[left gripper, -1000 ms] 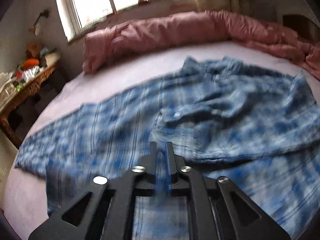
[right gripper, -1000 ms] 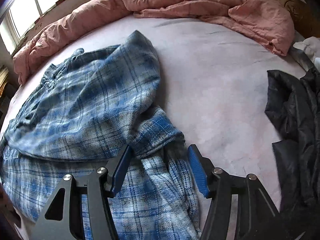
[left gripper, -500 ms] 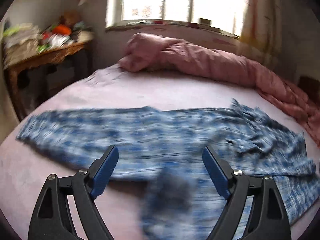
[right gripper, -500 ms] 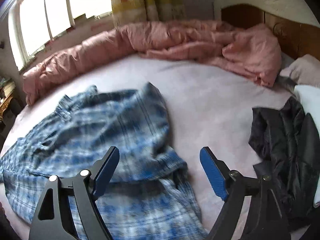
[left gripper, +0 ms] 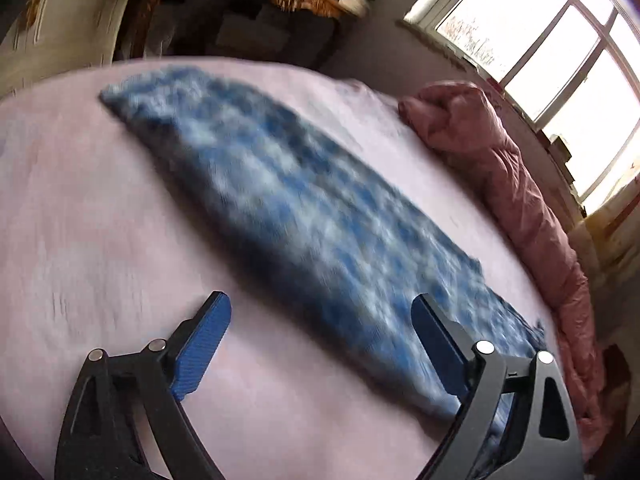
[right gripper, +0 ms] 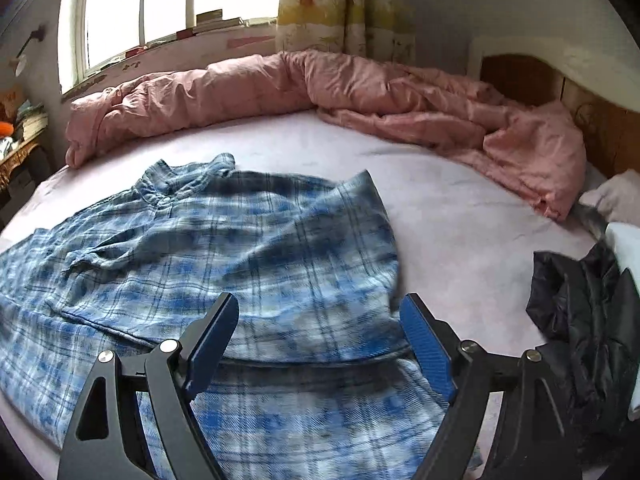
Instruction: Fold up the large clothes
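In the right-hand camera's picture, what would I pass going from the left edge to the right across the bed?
Blue plaid shirt → bare pink sheet → black jacket.

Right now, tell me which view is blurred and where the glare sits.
Left wrist view: motion blur smears the plaid shirt and the bedsheet; the window is blown out white. Right wrist view: mostly sharp, the shirt's near edge slightly smeared; window overexposed; fisheye bends the bed's edge.
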### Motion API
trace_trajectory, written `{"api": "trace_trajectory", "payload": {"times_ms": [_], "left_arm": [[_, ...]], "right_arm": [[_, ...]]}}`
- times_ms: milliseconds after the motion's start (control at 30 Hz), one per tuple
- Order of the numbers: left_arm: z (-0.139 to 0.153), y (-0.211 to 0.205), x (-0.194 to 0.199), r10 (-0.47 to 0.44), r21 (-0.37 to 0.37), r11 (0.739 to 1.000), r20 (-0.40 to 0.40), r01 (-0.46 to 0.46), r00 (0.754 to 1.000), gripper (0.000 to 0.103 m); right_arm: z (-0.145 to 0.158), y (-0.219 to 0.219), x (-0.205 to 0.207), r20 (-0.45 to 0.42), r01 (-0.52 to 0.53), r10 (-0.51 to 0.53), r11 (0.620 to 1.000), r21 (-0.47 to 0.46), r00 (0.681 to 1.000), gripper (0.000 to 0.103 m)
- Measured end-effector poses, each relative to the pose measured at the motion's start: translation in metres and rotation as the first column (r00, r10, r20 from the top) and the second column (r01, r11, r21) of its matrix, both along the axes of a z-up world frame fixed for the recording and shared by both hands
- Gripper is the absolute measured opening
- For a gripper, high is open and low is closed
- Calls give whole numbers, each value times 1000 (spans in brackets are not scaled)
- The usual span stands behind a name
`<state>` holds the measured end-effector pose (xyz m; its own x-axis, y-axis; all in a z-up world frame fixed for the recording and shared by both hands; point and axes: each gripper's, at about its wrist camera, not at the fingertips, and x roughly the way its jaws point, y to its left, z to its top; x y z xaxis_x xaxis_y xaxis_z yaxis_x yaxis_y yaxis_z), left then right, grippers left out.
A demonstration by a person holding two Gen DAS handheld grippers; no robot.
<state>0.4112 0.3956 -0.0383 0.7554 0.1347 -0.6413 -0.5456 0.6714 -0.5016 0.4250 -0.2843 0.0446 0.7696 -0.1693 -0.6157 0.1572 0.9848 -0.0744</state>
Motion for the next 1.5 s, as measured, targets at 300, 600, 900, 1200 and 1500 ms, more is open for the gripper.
{"api": "trace_trajectory", "payload": {"times_ms": [300,600,900,1200,1500], "left_arm": [[-5,27,25,65,54,997,-36,-63,997,23],[88,-86,38,-205,386,910,103,151,973,2],[159,-279,40,-534,454,793,198,406,822,3],[88,-400,69,-669,402,690,37,602,742,3],[39,-403,36,-682,380,645,-106,663,724,50]], "right_arm": [[0,37,-5,52,-70,76,992,-108,996,84],[-13,47,0,22,-59,61,993,-103,998,84],[-15,43,2,0,-67,67,994,-89,998,84],[-11,30,1,4,-59,60,997,-46,998,84],[-12,17,4,-19,-38,38,999,-2,999,84]]}}
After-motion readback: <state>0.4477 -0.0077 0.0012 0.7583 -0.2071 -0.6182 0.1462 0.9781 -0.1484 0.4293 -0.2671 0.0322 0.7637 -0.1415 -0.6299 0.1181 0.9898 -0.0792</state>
